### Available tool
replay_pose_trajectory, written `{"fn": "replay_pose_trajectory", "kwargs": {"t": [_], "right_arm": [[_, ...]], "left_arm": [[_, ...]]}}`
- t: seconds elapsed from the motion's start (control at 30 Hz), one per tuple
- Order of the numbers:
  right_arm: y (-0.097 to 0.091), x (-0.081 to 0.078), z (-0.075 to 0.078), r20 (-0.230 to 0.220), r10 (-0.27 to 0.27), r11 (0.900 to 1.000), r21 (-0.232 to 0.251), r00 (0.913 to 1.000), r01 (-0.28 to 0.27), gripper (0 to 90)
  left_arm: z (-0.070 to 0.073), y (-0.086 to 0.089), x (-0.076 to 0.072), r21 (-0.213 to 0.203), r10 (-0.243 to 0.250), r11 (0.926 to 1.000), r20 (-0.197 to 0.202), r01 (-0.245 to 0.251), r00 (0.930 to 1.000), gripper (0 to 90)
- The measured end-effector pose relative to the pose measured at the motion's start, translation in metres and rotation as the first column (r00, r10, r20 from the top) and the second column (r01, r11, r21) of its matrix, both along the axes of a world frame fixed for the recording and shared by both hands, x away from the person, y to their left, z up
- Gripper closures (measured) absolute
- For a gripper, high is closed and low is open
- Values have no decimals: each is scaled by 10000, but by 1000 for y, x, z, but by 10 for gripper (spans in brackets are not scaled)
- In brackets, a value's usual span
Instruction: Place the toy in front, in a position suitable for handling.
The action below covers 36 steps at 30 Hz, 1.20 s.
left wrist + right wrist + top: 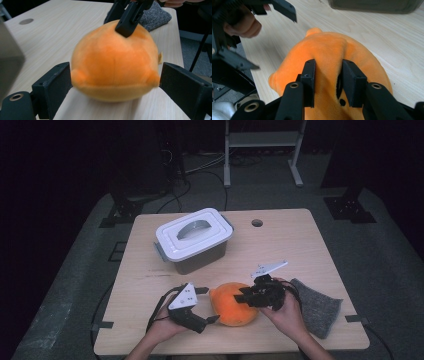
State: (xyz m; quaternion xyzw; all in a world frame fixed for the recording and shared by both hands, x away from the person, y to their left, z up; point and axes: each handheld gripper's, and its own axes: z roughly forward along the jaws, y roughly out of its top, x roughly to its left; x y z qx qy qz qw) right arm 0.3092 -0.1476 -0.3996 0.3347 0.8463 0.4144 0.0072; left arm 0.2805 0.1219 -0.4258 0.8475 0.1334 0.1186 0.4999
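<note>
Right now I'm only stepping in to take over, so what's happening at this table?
A person works on an orange plush toy lying on the table, with tongs in each hand. The right tongs pinch a fold of plush on its top. The left tongs stand wide open around its sides. A closed lidded box sits behind, a grey cloth to the right.

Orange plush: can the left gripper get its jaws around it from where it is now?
Probably yes. The left gripper already has its jaws wide on either side of the orange plush, nothing between them. The right gripper pinches the top only, clear of the left's sides.
</note>
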Motion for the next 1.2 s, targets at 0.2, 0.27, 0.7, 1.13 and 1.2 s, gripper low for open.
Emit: {"fn": "replay_pose_trajectory", "kwargs": {"t": [0.2, 0.27, 0.7, 1.13, 1.2], "right_arm": [[-2, -2, 0, -16, 10, 10000, 26, 10000, -10, 630], [-3, -3, -1, -34, 23, 10000, 36, 10000, -23, 624], [-5, -15, -1, -225, 170, 9997, 156, 9996, -167, 605], [-67, -12, 8, 720, -43, 9963, 856, 9974, -19, 368], [-80, -9, 2, 532, -167, 9975, 696, 9984, 129, 366]], "left_arm": [[-7, -15, 7, 255, 54, 9997, -238, -48, 9997, 92], [-10, -17, 10, 213, 101, 9997, -385, -93, 9992, 92], [-15, -11, 23, 318, 199, 9993, -874, -172, 9960, 86], [-12, -15, 18, 253, 21, 9997, -246, -15, 9997, 86], [-12, -15, 19, 249, 13, 9997, -304, -5, 9995, 75]]}}
